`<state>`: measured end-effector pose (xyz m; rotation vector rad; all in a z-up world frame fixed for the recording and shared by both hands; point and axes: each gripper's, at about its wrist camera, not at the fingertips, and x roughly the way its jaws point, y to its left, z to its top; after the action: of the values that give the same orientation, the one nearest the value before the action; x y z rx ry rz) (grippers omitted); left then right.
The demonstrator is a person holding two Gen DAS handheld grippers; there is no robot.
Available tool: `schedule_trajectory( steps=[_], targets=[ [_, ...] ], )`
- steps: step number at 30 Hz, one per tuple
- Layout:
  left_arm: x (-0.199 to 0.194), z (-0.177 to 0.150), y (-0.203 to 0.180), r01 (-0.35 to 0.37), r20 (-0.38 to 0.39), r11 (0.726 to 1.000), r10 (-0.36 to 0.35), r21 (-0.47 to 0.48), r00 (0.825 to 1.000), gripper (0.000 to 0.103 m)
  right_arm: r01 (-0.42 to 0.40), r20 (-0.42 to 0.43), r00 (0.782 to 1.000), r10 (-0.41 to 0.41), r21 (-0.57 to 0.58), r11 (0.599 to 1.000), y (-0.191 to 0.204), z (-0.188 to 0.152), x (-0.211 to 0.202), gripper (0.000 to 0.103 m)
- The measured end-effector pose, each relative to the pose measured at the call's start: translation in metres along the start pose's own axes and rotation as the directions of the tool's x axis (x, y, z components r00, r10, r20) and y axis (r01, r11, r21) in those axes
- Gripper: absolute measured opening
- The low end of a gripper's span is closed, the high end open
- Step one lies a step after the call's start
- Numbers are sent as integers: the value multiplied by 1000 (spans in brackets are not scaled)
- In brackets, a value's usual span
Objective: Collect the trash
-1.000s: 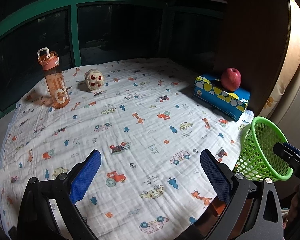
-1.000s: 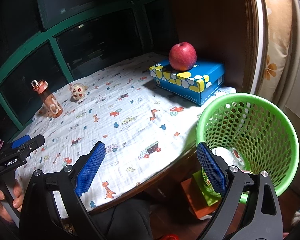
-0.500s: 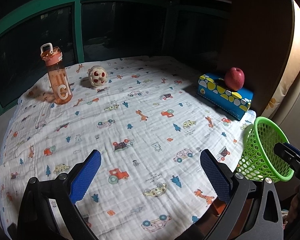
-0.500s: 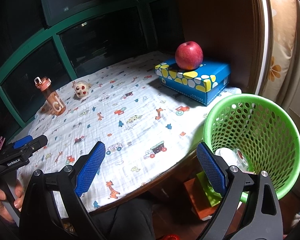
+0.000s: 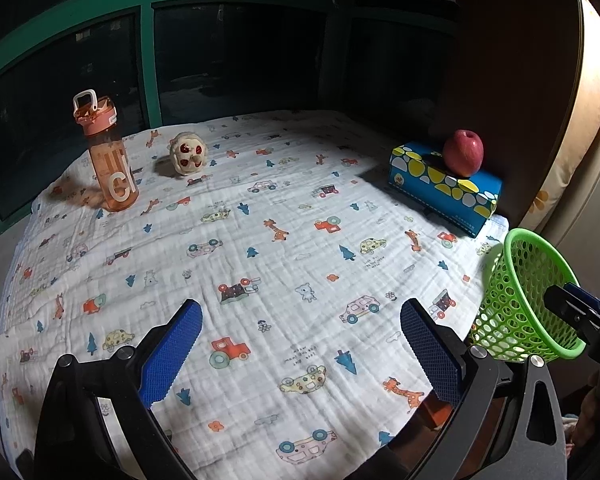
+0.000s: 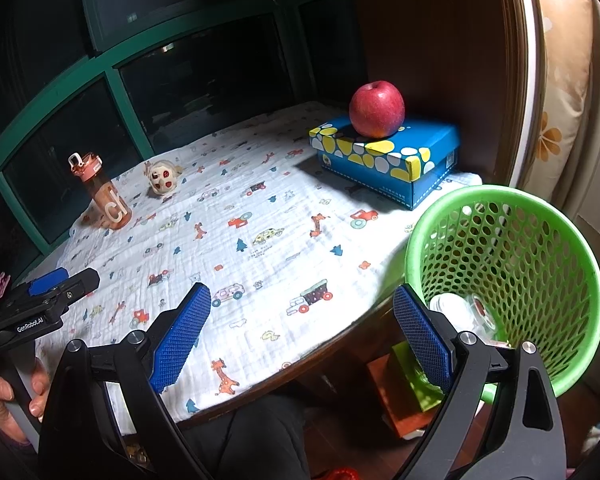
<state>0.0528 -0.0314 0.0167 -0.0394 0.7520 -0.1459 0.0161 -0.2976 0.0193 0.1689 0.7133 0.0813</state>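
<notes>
A green mesh basket (image 6: 540,216) stands off the table's right front edge; it also shows in the left wrist view (image 5: 520,300). Crumpled clear and white trash (image 6: 464,312) lies in its bottom. My left gripper (image 5: 300,352) is open and empty above the front of the patterned tablecloth (image 5: 280,240). My right gripper (image 6: 300,336) is open and empty over the table's front edge, just left of the basket. A small crumpled cream item with red spots (image 5: 187,154) lies at the far left of the table; it also shows in the right wrist view (image 6: 163,178).
An orange water bottle (image 5: 110,160) stands at the far left. A blue and yellow box (image 5: 444,188) with a red apple (image 5: 463,152) on top sits at the far right by a brown wall. Dark windows with green frames (image 5: 148,60) are behind.
Both grippers have drawn back and risen a little, so the table objects look further away. The jaws stay open and nothing was picked up.
</notes>
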Motion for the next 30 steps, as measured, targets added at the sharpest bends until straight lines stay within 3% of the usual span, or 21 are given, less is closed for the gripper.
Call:
schedule_trajectory(
  steps=[30],
  targets=[
    [6,-1,5,-8,-9,1000,8,-8,1000,96,-12,-16,1000,12,-17,1000,5,1,9,92]
  ],
)
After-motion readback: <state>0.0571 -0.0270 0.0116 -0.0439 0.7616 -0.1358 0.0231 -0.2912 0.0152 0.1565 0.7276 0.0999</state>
